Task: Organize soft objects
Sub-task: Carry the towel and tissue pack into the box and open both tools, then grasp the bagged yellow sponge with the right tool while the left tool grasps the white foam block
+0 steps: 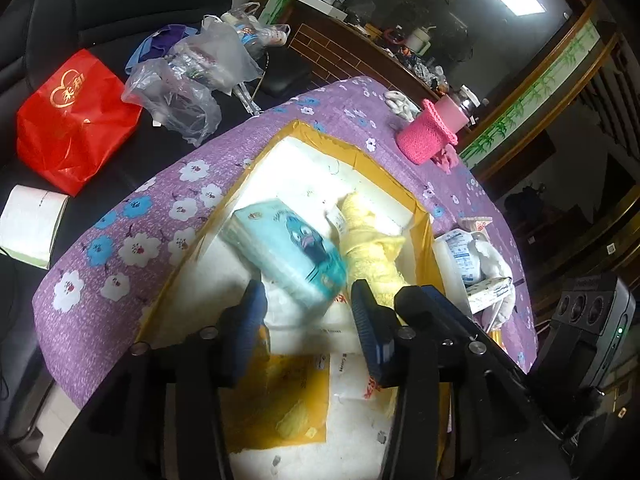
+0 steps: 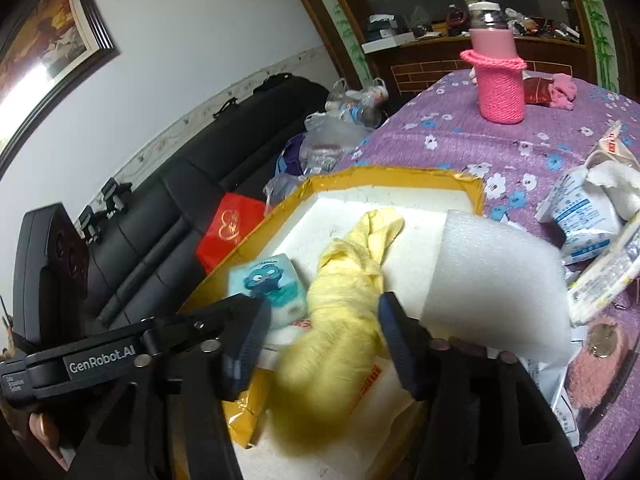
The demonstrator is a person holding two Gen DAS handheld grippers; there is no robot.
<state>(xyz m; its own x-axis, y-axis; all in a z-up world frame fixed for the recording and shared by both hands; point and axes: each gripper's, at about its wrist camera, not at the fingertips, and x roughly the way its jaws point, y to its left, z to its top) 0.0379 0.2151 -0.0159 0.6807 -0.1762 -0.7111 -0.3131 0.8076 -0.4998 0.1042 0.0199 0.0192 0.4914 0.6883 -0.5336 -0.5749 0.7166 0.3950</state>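
Left wrist view: I am holding the left gripper (image 1: 308,312) with jaws standing apart, nothing pinched, the blue tissue pack (image 1: 286,246) lying just ahead at frame centre inside the yellow-rimmed foam box (image 1: 424,224), seemingly dropped there for sorting. My right gripper (image 2: 320,332) is hanging equally open around the yellow towel (image 2: 340,300), which is resting loose in the box. Both are angling downward.

Foam sheet (image 2: 496,276) blocks the box's (image 1: 420,216) right side; far end seems free.
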